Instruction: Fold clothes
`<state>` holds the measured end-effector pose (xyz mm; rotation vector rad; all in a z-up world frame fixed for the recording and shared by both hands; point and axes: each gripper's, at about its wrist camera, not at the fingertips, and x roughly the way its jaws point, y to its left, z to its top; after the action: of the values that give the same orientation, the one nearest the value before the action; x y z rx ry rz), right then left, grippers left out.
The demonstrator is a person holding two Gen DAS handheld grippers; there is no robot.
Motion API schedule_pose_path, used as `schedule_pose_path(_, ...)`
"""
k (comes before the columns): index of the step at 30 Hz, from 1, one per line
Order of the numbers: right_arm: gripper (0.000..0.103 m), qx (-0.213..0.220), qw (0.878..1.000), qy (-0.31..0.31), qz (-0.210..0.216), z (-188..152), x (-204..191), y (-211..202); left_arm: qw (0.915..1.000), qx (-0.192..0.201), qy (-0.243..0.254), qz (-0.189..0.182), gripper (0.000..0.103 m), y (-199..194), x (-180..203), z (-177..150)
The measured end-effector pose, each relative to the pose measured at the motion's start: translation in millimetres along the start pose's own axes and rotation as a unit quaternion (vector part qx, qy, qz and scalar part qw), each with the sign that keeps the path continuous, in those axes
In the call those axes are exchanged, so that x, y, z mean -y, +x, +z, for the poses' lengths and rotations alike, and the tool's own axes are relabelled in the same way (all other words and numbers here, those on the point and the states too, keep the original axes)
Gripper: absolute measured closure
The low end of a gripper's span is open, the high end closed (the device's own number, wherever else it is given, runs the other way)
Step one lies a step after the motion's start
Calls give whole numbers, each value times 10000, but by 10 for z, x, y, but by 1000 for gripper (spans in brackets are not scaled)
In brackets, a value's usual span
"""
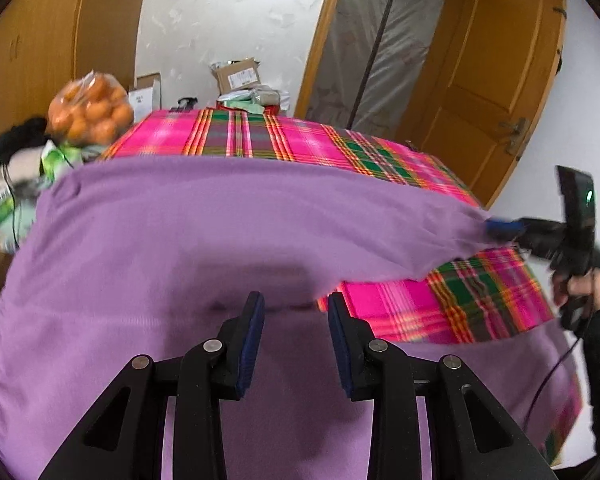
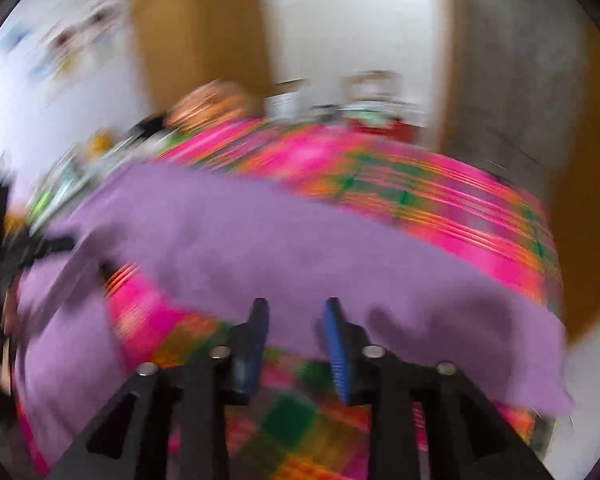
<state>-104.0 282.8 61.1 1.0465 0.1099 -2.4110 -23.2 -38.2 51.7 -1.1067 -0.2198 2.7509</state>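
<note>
A purple sweater [image 1: 204,232] lies spread over a table with a pink plaid cloth [image 1: 260,136]. In the left wrist view my left gripper [image 1: 296,308] hovers over the sweater's near part, jaws apart, with nothing pinched between the blue pads. At the right, my right gripper [image 1: 500,227] sits at a lifted corner of the sweater, with a person's hand [image 1: 576,284] on its handle. The right wrist view is blurred: the right gripper [image 2: 296,312] stands open, and the sweater's [image 2: 240,240] edge is just beyond its fingertips.
A bag of oranges [image 1: 90,110] and clutter sit at the table's far left. Cardboard boxes [image 1: 238,74] stand behind the far edge. A wooden door [image 1: 492,64] is at the right, and the table's right edge drops off near it.
</note>
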Motion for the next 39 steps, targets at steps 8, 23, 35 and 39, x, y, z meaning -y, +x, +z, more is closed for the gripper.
schedule_pose_path(8, 48, 626, 9408, 3182, -983, -482, 2018, -520, 9988, -421, -28, 240, 69, 337, -104, -176)
schedule_pose_path(23, 42, 800, 8690, 4880, 183, -1194, 2709, -186, 9981, -473, 106, 384, 68, 356, -61, -202)
schedule_pose_path(35, 42, 1, 9048, 4256, 176, -930, 2736, 112, 9980, -477, 133, 405, 67, 366, -50, -200)
schedule_pose_path(39, 78, 128, 9229, 3849, -30, -729, 2705, 86, 9980, -476, 134, 404, 67, 368, -47, -202)
